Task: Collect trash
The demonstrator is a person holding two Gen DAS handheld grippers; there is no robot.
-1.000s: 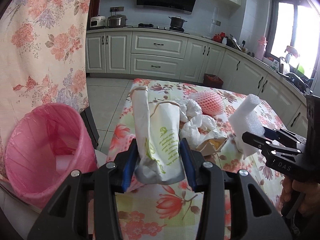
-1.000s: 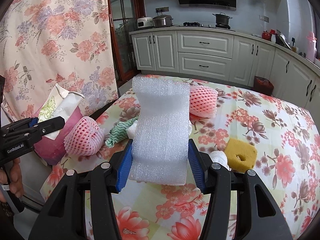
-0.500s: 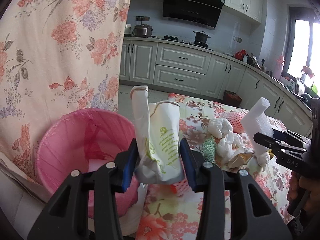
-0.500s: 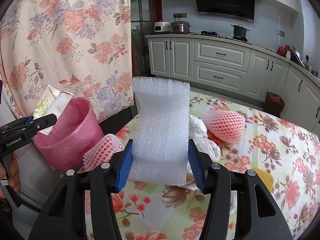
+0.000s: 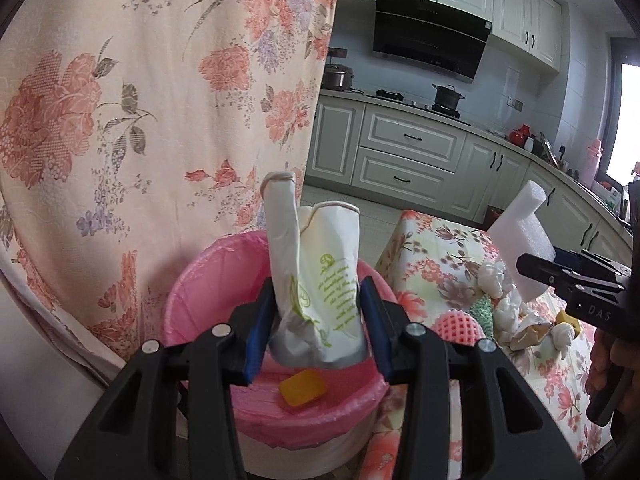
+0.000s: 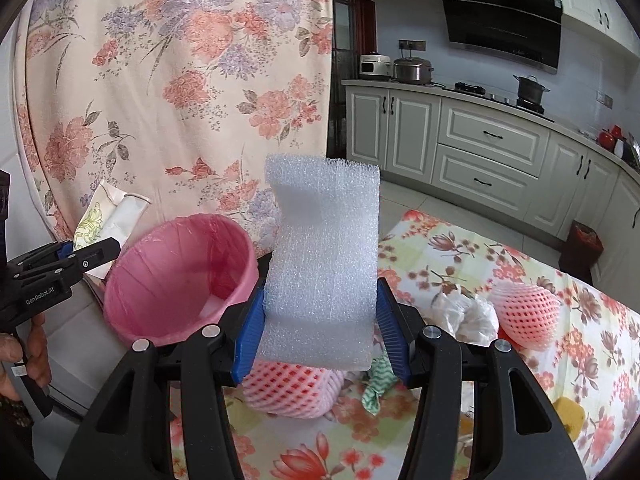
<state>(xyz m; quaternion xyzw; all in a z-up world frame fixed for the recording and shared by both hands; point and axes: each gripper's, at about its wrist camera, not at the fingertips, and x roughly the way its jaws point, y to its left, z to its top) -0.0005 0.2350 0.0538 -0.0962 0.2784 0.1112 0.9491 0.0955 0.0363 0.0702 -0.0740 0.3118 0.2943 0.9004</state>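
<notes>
From my left wrist camera, the left gripper (image 5: 316, 322) is pinching a crumpled white paper bag (image 5: 320, 280) with green print, its blue pads pressed against both sides. The bag stands upright directly over the open mouth of the pink-lined trash bin (image 5: 208, 272). Inside the bin I see a yellow sponge piece (image 5: 302, 389) on the liner. To the right, the table with the floral cloth (image 5: 436, 248) carries a pink foam net (image 5: 460, 324), white crumpled tissues (image 5: 494, 276) and a green-striped wrapper (image 5: 484, 308). The right gripper (image 5: 536, 270) shows at the far right, with white foam sticking up from it.

From my right wrist camera, the right gripper (image 6: 320, 328) is clamped on a white foam sheet (image 6: 324, 260), held upright just beside the bin (image 6: 180, 272) and above the table edge. Below the foam lies a pink foam net (image 6: 292, 392); another pink net (image 6: 524, 312) and a tissue wad (image 6: 464, 312) lie farther right. The left gripper (image 6: 102, 252) appears at the left, beside the bin's rim, with the paper bag (image 6: 112, 216) in it.
</notes>
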